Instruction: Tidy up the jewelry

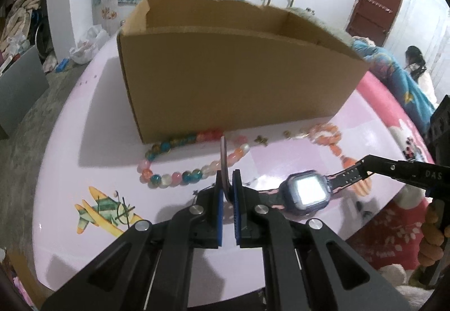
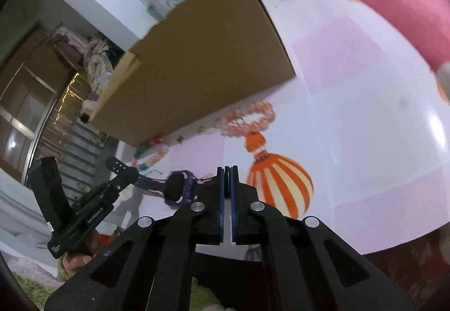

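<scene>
A purple watch (image 1: pixel 308 193) with a lit square face and a pink-and-black strap hangs stretched between my two grippers, just above the pink table (image 1: pixel 92 119). My left gripper (image 1: pixel 228 178) is shut on one strap end, whose tip (image 1: pixel 224 155) sticks up past the pads. Coming in from the right, my right gripper (image 1: pixel 364 169) is shut on the other, perforated strap end. In the right wrist view the watch (image 2: pixel 180 188) sits left of the right gripper (image 2: pixel 227 170), and the left gripper (image 2: pixel 130 173) holds its far strap.
An open cardboard box (image 1: pixel 233 72) stands behind the watch. A multicoloured bead necklace (image 1: pixel 180 173), small earrings (image 1: pixel 261 139) and a pink-orange bead bracelet (image 1: pixel 326 133) lie before it. A person (image 1: pixel 419 66) sits far right. A balloon print (image 2: pixel 281 184) marks the table.
</scene>
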A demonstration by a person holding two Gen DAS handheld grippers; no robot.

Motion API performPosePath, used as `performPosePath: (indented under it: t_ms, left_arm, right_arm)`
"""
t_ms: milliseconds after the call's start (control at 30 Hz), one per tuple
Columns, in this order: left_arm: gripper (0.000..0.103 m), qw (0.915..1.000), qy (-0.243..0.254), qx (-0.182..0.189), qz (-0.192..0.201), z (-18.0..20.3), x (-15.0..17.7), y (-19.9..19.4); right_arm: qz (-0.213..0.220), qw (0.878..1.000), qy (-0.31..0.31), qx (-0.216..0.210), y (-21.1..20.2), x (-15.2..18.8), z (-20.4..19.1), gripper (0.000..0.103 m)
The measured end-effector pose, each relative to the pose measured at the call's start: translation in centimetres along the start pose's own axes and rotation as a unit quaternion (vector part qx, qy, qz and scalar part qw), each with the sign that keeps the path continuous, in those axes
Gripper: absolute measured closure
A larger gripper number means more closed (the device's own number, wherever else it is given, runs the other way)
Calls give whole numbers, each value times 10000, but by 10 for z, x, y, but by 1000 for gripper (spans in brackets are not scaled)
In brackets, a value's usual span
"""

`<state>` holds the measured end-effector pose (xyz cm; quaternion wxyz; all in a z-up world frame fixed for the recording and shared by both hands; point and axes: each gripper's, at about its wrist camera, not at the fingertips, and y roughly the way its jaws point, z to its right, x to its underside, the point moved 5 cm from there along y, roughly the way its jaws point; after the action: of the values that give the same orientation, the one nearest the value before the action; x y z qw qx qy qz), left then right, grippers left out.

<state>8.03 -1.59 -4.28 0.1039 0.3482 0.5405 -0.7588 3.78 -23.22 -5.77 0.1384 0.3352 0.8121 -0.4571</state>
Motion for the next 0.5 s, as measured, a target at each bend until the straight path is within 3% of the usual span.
performPosePath:
  t_ms: [500]
  left_arm:
    - [100, 9960, 217, 658, 572, 22, -41, -59]
  right_arm:
    - [563, 9957, -735, -46, -50, -36, -47, 101]
